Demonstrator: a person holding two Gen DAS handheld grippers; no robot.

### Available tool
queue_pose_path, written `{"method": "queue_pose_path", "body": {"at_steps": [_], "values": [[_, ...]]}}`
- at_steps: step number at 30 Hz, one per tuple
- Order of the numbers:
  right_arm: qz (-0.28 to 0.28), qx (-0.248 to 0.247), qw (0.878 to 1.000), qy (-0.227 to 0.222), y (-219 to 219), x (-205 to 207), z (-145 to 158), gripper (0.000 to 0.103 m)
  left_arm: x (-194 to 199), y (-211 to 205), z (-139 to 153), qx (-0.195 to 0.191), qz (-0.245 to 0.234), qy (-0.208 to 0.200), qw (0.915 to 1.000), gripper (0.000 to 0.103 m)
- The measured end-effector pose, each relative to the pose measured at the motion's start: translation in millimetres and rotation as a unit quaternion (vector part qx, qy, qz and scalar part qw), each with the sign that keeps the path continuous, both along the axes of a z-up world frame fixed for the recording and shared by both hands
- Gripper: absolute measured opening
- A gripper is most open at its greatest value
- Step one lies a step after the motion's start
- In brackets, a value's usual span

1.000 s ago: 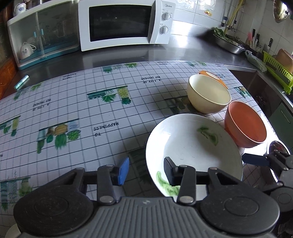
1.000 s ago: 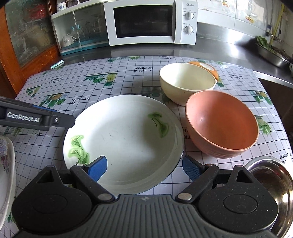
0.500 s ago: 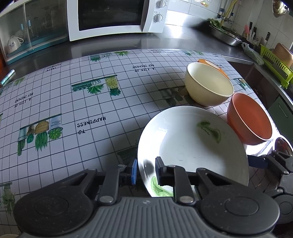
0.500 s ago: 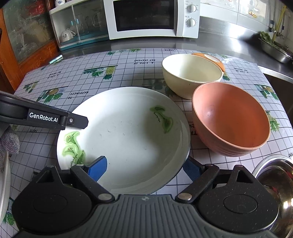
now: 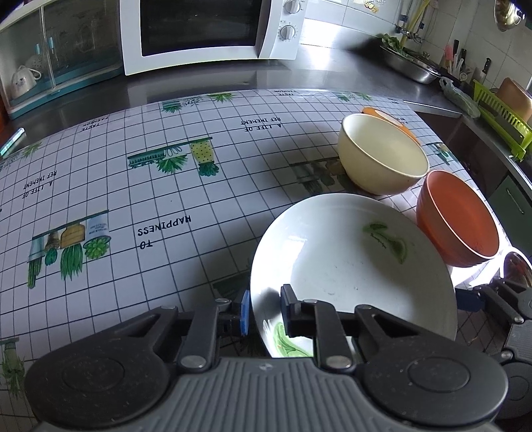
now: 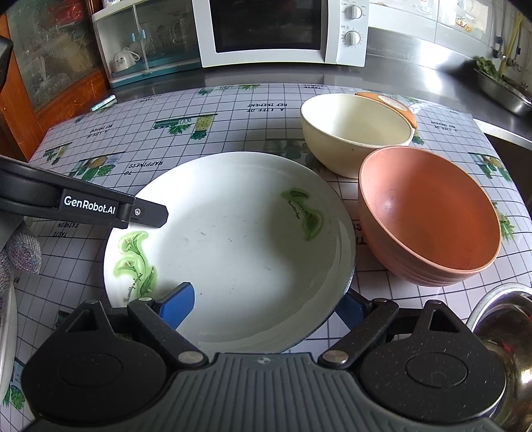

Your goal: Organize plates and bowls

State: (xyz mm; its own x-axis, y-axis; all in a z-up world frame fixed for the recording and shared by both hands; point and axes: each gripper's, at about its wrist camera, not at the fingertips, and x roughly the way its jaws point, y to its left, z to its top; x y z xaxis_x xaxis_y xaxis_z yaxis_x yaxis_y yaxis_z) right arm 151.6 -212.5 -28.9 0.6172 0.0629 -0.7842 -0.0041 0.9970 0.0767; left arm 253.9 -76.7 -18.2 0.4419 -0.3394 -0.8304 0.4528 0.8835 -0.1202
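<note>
A white plate with green flower prints [image 5: 352, 266] [image 6: 232, 246] is held tilted above the tablecloth. My left gripper [image 5: 264, 310] is shut on the plate's near-left rim; its arm shows in the right wrist view [image 6: 83, 204]. My right gripper [image 6: 262, 309] is open, one finger over the plate and one under its rim. A cream bowl [image 5: 382, 154] [image 6: 357, 133] and an orange bowl [image 5: 459, 217] [image 6: 429, 219] stand to the right of the plate.
An orange lid [image 6: 389, 103] lies behind the cream bowl. A steel bowl [image 6: 502, 319] sits at the near right, another plate's rim [image 6: 6, 332] at the far left. A microwave [image 5: 212, 30] and a cup cabinet [image 5: 56, 56] stand at the back. A green rack [image 5: 498, 119] is right.
My left gripper closed onto the plate's rim and lifted that side. The plate now sits higher and closer in both views. The right gripper stayed open around the plate's near edge.
</note>
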Motion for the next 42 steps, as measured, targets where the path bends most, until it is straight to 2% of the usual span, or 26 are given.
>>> {"method": "queue_pose_path", "body": {"at_steps": [15,26,36,42], "values": [[0.049,-0.023,0.998,-0.02,23.4,-20.8,15.5,0.103,-29.7,30.2,5.9,0.003,0.031,0.014,0.9994,0.018],[0.08,-0.026,0.996,-0.037,48.6,-39.2,33.2,0.103,-57.1,67.7,25.3,-0.017,0.068,0.009,0.9975,0.018],[0.138,-0.024,0.988,-0.07,94.6,-58.3,65.0,0.103,-90.8,120.1,59.6,-0.012,0.114,-0.021,0.9931,0.018],[0.184,-0.017,0.98,-0.071,132.8,-72.4,67.3,0.103,-115.9,160.2,65.5,-0.003,0.155,-0.028,0.9875,0.018]]}}
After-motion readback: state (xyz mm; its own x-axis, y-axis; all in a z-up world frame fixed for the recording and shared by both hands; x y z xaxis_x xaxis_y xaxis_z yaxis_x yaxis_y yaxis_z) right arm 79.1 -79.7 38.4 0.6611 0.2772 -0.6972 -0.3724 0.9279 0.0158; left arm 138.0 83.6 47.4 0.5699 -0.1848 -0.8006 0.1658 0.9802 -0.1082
